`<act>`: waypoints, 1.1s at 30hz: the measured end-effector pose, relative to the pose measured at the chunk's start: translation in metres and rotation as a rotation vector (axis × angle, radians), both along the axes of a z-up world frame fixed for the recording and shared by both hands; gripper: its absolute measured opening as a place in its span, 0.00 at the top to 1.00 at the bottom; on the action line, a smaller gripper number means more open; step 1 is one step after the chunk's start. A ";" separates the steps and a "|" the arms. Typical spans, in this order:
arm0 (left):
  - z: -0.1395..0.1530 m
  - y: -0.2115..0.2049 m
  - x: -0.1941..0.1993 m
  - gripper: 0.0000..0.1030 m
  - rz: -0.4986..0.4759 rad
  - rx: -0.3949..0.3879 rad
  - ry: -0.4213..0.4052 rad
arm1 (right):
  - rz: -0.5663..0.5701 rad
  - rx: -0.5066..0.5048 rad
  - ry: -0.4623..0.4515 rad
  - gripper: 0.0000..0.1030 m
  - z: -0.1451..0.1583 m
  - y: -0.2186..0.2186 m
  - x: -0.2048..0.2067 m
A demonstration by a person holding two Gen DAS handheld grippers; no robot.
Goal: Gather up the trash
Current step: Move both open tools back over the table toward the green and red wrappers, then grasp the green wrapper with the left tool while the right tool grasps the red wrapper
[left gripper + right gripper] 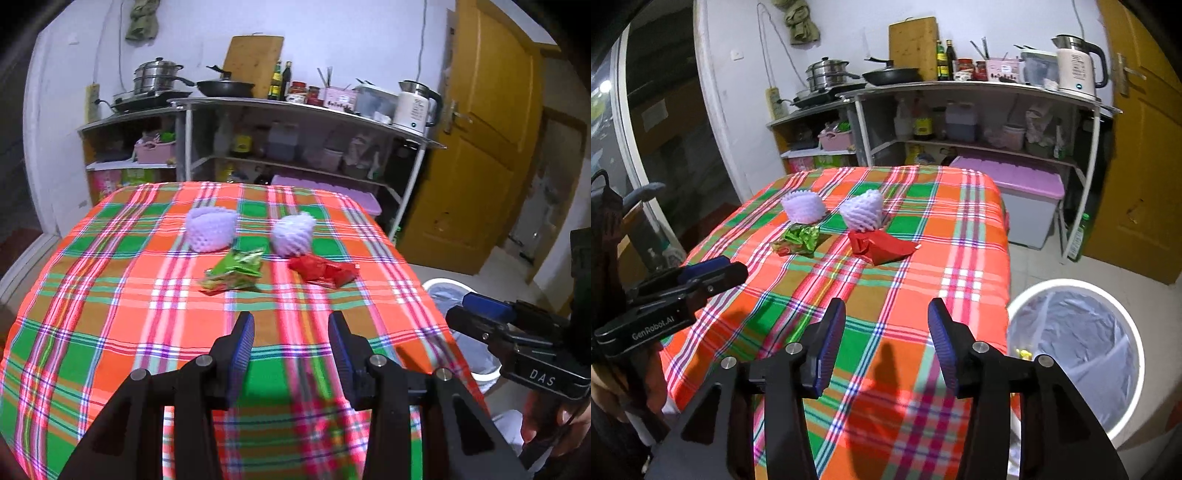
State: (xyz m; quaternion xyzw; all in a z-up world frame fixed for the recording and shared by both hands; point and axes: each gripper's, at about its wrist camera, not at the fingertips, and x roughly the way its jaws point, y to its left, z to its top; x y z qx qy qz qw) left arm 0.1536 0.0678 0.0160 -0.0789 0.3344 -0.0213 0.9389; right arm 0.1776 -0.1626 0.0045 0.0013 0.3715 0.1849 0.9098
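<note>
Both grippers, left [291, 325] and right [886, 314], hover over the plaid tablecloth [110, 295] with jaws apart, holding nothing. Ahead lie two white foam fruit nets [211, 232] [293, 235], a green wrapper [234, 271] and a red wrapper [323, 271]. A lined white bin [1082, 354] stands beside the table's right edge.

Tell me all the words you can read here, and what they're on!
"DAS" on the right gripper.
"GenRobot.AI" on the left gripper.
Labels on the bottles, jars and kettle are too blurred to read.
</note>
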 end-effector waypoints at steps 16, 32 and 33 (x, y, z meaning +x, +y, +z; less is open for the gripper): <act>-0.022 0.041 0.060 0.48 0.008 0.009 0.044 | 0.086 -0.066 0.019 0.54 -0.021 0.038 0.064; -0.047 0.061 0.134 0.44 0.010 -0.032 0.122 | 0.138 -0.114 0.069 0.54 -0.051 0.062 0.124; -0.052 0.062 0.136 0.44 0.013 -0.035 0.141 | 0.140 -0.116 0.073 0.54 -0.054 0.063 0.127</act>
